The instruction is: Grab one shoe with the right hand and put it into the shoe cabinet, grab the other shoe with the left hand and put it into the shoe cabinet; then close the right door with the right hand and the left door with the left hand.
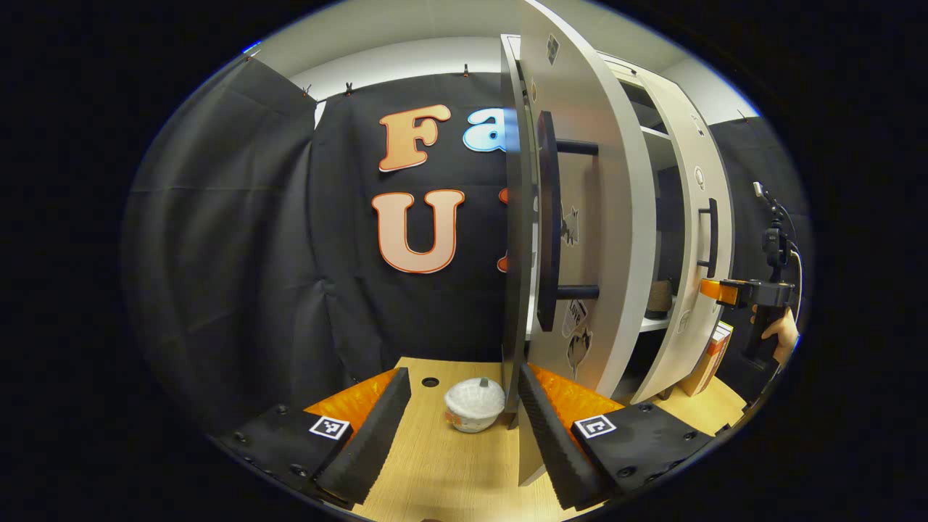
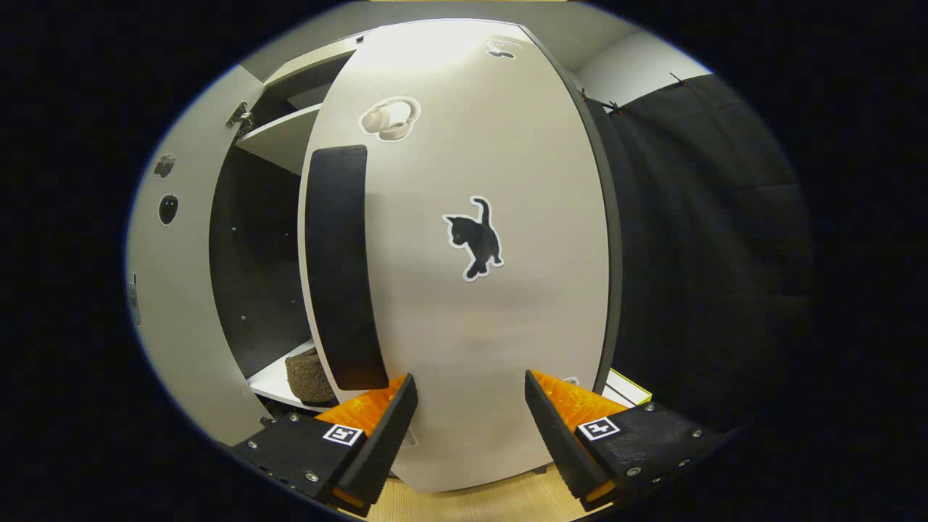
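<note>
The white shoe cabinet stands with both doors ajar. In the left gripper view the left door [image 1: 587, 217] is seen nearly edge-on, its black handle [image 1: 548, 217] facing me. My left gripper [image 1: 460, 435] is open, and the door's edge runs down just beside its right finger. Farther right, the right door [image 1: 689, 239] has the right gripper [image 1: 718, 290] against its face, held by a hand [image 1: 783, 330]. In the right gripper view the right door [image 2: 471, 304] looms close, and my right gripper [image 2: 470, 428] is open in front of it. A brown fuzzy shoe [image 2: 308, 377] rests on a shelf inside.
A white lidded bowl [image 1: 475, 406] sits on the wooden table [image 1: 449, 471] between my left fingers. A cardboard box [image 1: 714, 355] leans by the cabinet's right side, seen as a flat box [image 2: 623, 388] past the right door. Black cloth walls surround the booth.
</note>
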